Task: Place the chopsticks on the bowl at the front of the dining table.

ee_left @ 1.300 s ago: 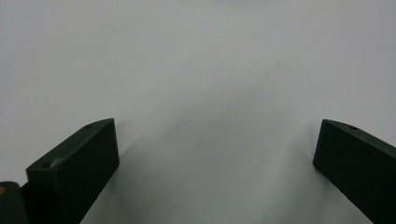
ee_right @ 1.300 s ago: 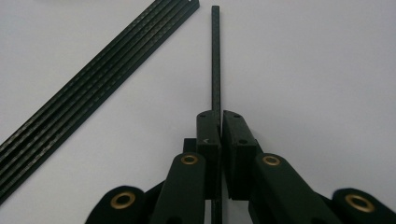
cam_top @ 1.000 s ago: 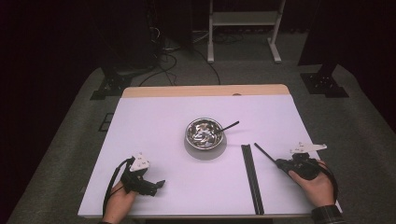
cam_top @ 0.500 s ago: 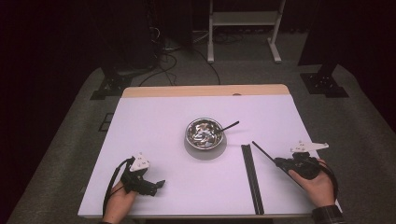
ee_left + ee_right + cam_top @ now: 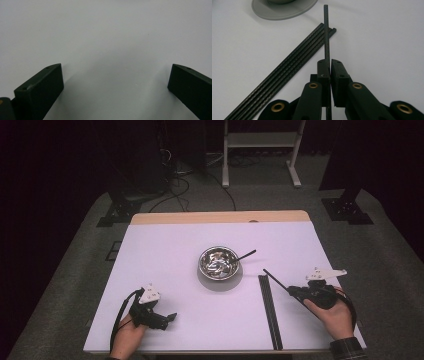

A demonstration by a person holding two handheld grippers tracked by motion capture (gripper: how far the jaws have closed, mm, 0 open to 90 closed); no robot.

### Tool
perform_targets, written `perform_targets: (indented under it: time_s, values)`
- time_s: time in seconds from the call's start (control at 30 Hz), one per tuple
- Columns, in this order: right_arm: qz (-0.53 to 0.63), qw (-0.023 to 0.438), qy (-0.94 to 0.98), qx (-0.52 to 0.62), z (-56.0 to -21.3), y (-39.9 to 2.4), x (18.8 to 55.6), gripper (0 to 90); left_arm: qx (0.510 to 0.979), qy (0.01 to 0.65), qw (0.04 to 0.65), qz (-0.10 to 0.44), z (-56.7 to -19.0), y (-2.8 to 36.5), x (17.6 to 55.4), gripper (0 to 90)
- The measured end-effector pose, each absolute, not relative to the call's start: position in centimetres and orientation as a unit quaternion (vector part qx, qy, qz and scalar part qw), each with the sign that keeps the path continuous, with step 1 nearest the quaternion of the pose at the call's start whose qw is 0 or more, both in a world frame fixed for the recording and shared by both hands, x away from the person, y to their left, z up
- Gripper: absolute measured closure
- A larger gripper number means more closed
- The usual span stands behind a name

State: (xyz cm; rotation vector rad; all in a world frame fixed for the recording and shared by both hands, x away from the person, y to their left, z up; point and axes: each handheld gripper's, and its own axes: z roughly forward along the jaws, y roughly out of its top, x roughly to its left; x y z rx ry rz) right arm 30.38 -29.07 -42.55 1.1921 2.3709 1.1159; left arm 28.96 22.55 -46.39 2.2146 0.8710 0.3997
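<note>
From above we see the right gripper (image 5: 295, 292) clenched on a thin black rod (image 5: 326, 32) beside the row of black rods (image 5: 269, 310), while the left gripper (image 5: 116, 82) view shows its jaws spread over the bare white table (image 5: 105, 32).

The bowl (image 5: 219, 263) sits mid-surface (image 5: 165, 250), one stick (image 5: 245, 255) in it; laid sticks (image 5: 270, 310) lie right of the bowl, my right claw (image 5: 295, 292) beyond them, my left claw (image 5: 167, 317) near-left.

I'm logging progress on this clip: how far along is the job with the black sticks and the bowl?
Done: one black stick already leans in the metal bowl. In hand: the right gripper is shut on a single stick, its tip raised toward the bowl. Left: a bundle of sticks lies on the table. The left gripper rests open over bare table.
</note>
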Motion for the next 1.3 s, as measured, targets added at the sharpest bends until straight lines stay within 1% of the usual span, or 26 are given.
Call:
perform_targets:
  time_s: [0.43,1.3]
  values:
    - [0.39,0.129,0.824,0.39,-41.9,-27.0,31.2,85.7,0.858,0.337,0.356,0.155,-46.4,22.5,29.0,0.0]
    - [0.399,0.125,0.829,0.371,-41.0,-24.3,32.5,85.7,0.858,0.337,0.356,0.155,-46.4,22.6,29.0,0.0]
